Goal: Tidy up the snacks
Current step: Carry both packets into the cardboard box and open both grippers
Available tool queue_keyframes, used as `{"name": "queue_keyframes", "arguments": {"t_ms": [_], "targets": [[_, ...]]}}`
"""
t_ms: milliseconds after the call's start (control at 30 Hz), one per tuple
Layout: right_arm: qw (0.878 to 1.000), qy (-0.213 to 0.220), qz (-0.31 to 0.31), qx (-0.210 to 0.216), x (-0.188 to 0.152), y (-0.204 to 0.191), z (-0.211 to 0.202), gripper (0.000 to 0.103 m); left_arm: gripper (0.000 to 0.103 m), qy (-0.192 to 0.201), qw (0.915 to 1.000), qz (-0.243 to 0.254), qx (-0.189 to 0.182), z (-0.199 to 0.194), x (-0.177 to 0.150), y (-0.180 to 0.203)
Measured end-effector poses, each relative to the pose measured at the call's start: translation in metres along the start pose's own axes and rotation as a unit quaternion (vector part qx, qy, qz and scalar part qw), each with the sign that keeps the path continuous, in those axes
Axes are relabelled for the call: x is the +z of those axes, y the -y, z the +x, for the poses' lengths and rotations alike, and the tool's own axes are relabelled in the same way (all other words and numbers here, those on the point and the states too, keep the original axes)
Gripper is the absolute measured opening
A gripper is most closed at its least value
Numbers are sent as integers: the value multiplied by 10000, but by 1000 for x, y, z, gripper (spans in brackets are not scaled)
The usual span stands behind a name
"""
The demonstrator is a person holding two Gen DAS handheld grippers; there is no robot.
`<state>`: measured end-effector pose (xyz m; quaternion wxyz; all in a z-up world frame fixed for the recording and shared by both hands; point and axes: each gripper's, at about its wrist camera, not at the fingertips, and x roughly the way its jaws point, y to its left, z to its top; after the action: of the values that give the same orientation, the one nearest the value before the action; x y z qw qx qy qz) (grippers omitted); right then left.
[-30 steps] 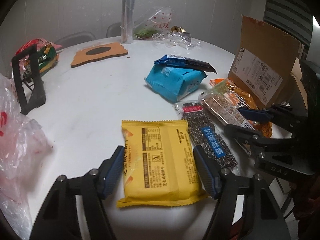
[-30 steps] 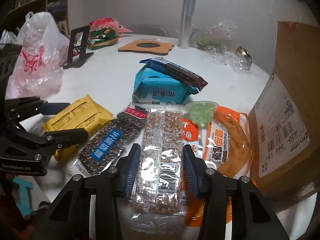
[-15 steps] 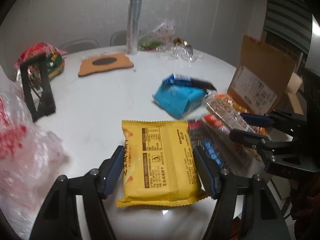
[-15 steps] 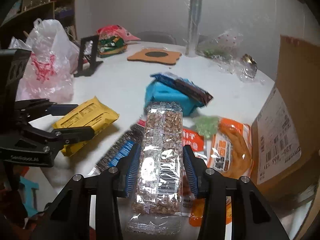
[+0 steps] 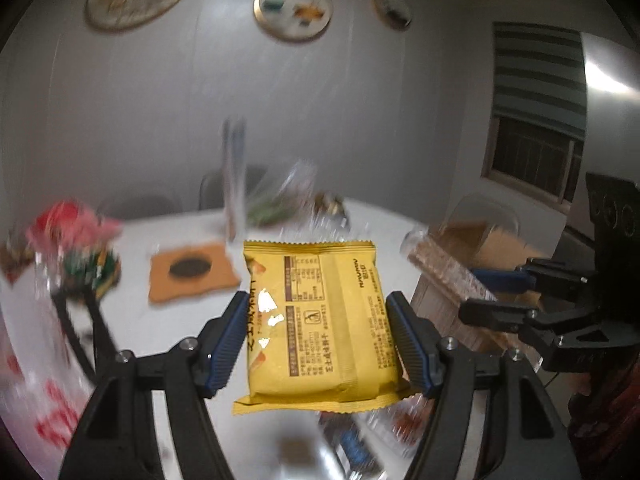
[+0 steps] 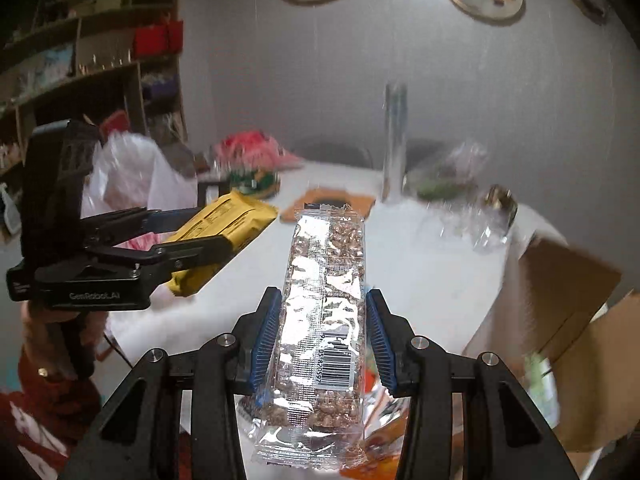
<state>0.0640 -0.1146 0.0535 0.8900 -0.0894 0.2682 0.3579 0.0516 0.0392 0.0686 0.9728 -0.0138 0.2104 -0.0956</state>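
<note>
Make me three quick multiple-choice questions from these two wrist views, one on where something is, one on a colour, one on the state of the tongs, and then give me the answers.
1. Where does the open cardboard box stand relative to the white table?
A. at its right edge
B. at its centre
C. under the shelves

2. What colour is the packet in the left tongs?
A. blue
B. yellow
C. green

3. What are the right tongs doing?
A. hanging open and empty
B. gripping a clear-wrapped nut bar
C. resting on the table

Answers: 1 A, the box sits at the right in the right wrist view. 2 B, the wrapper is plainly yellow. 3 B, both pads press the bar's sides.
</note>
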Motion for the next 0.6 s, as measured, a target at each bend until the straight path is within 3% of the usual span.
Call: {"name": "queue_keyframes", "arguments": {"t_ms": [100,233,300,400,600], "targets": [[9997,207,73,-54,15,19,-24,39,66,142,9995,250,-123,4,28,25],[9979,425,164,-469,24,50,-55,39,66,154,9966,663,-459,22,61,67],[9960,495,233,-703,23,63,-66,39,66,90,9932,829,-814,36,73,91],[9934,440,320,-1009,19,85,-76,39,66,-295,9847,1017,-1383,66,82,125],[9904,96,756,-1156,-2,131,-72,39,66,-986,9694,1392,-1765,119,83,171]]}}
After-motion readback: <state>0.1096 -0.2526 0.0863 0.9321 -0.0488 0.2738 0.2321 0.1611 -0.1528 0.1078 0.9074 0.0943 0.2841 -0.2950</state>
